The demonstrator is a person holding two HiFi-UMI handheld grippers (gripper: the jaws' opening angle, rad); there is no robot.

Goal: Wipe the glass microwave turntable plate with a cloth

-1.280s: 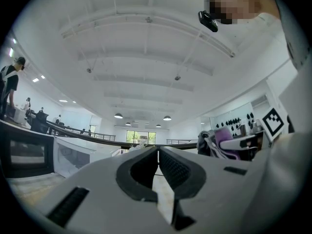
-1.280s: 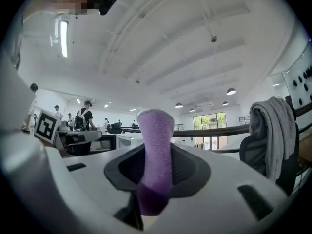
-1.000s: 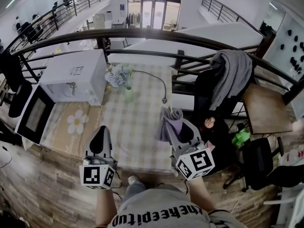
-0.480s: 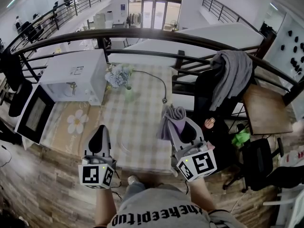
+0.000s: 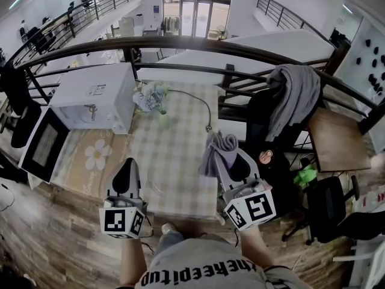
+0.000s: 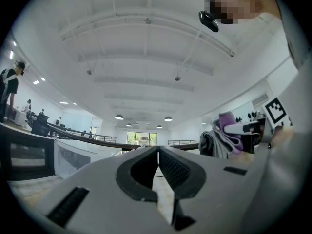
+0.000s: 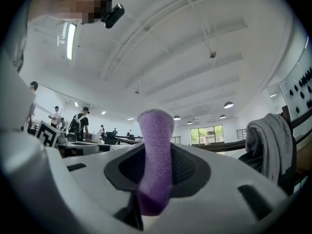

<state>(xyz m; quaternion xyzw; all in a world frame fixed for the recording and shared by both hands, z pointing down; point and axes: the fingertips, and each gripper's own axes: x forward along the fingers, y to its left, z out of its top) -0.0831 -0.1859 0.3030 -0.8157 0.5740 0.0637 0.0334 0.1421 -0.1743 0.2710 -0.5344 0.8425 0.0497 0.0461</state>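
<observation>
My right gripper [image 5: 221, 155] is shut on a purple and grey cloth [image 5: 216, 147], held up over the table's right edge. In the right gripper view the purple cloth [image 7: 156, 130] stands pinched between the two pads of the gripper [image 7: 154, 154]. The glass turntable plate [image 5: 157, 189] shows only as a faint clear arc on the checked tablecloth, between the two grippers. At the table's near edge my left gripper [image 5: 129, 164] is shut with nothing in it; its jaws [image 6: 157, 152] meet at the tips. The cloth [image 6: 227, 134] also shows at the right of the left gripper view.
A white microwave [image 5: 96, 94] stands at the table's far left with its door [image 5: 42, 143] swung open. Flowers [image 5: 150, 95] and a grey cable [image 5: 201, 104] lie at the far end. A chair with a grey garment [image 5: 293, 95] stands right of the table, by a railing [image 5: 180, 44].
My right gripper has shifted slightly up and away with the cloth. The left gripper has hardly moved.
</observation>
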